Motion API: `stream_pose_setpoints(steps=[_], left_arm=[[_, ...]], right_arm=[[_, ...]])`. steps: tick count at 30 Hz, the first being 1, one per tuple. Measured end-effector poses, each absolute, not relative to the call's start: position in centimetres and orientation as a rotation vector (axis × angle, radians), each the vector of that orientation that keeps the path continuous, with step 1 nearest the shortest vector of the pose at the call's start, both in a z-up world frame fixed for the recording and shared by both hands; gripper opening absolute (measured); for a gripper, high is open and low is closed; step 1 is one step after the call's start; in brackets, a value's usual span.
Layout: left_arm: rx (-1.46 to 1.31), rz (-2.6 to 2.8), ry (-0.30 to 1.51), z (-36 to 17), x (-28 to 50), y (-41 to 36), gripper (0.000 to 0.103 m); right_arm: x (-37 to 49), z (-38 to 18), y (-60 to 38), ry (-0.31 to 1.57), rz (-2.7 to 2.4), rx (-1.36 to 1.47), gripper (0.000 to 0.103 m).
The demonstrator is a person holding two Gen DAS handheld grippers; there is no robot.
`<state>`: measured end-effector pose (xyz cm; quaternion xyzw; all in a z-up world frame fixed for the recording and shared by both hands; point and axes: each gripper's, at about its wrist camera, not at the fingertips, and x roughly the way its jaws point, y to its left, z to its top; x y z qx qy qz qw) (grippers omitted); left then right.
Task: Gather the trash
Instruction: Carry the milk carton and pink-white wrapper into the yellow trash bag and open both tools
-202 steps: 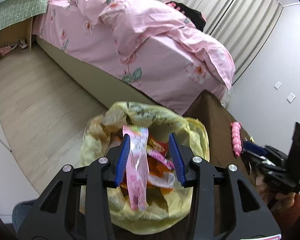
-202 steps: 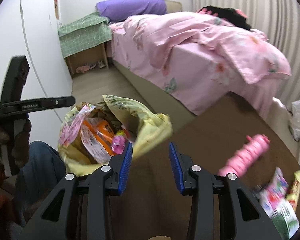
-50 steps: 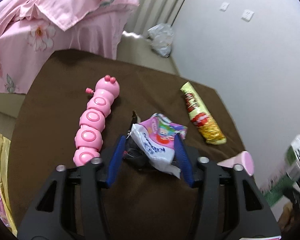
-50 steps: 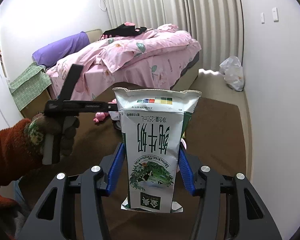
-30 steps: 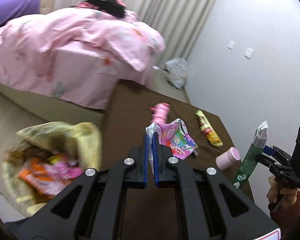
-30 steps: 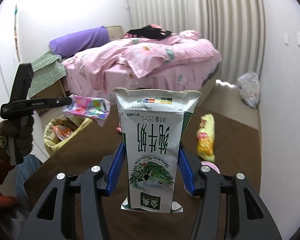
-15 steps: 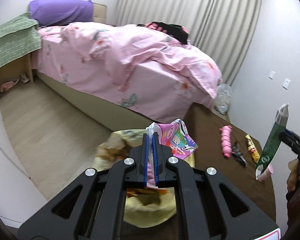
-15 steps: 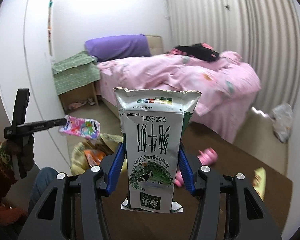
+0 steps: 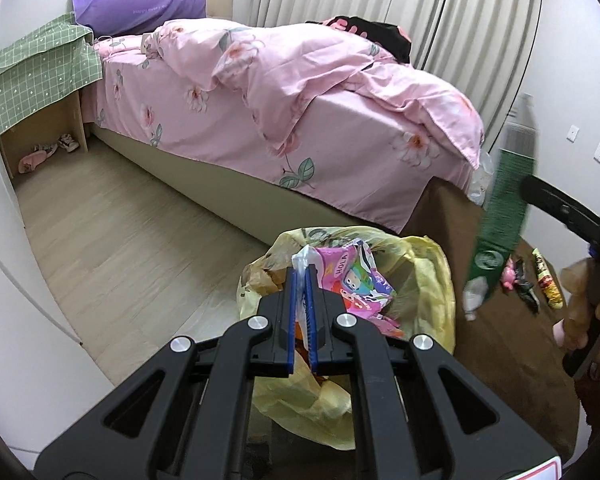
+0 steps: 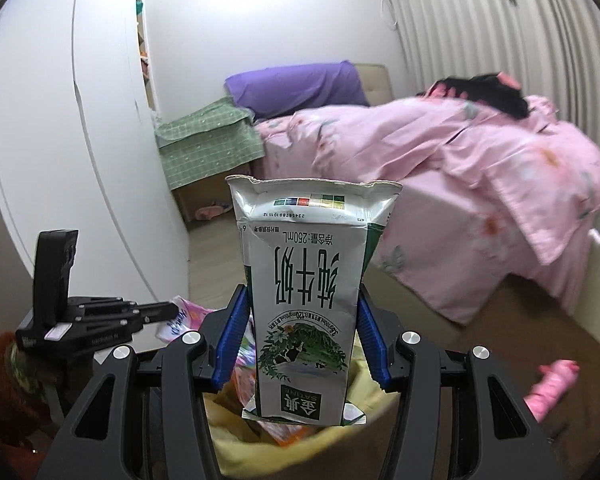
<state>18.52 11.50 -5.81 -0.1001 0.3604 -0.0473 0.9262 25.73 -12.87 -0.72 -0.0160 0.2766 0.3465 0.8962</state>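
Left gripper [image 9: 300, 280] is clamped tight on the pink snack wrapper [image 9: 352, 280], which hangs right over the mouth of the yellow trash bag [image 9: 432, 276]. The bag sits on the brown table [image 9: 512, 364], at the edge nearest the bed [image 9: 260, 92], already holding other wrappers.

To do it well: dip the pads a bit lower into the opening before letting go, since light film can cling to a pad or drift over the rim. Open fully, then pull straight back.

Right gripper [image 10: 300, 336] is closed on the milk carton [image 10: 304, 308], held upside down just above the same bag. Wait for the left to clear; both over one mouth looks crowded. Drop the carton near centre so the soft rim doesn't fold in.

Readable text: wrapper shows "HOLA". The carton, inverted, shows "250mL", large Chinese characters, "SATINE" on the green patch and a digit string under the colour bars. The purple pillow [image 9: 140, 8] has faint print, too small to read.

Left on the table, well right of the bag: pink toy [image 9: 510, 274] and a yellow snack packet [image 9: 548, 284].
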Motion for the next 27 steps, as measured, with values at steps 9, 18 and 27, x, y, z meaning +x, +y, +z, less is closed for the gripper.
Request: stream_pose_setpoints(steps=[9, 18, 27], left_arm=[[-0.122, -0.150, 0.871, -11.0, 20.1, 9.5, 0.004], [-0.135, -0.185, 0.952, -14.1, 21.0, 8.5, 0.004], [-0.162, -0.188, 0.958, -13.8, 21.3, 9.0, 0.004]], right_arm=[[30.2, -8.9, -8.3, 0.845, 0.760, -0.029, 0.049], [30.9, -13.1, -6.4, 1.012, 0.755, -0.126, 0.049], [30.9, -13.4, -6.3, 1.039, 0.738, -0.169, 0.049]])
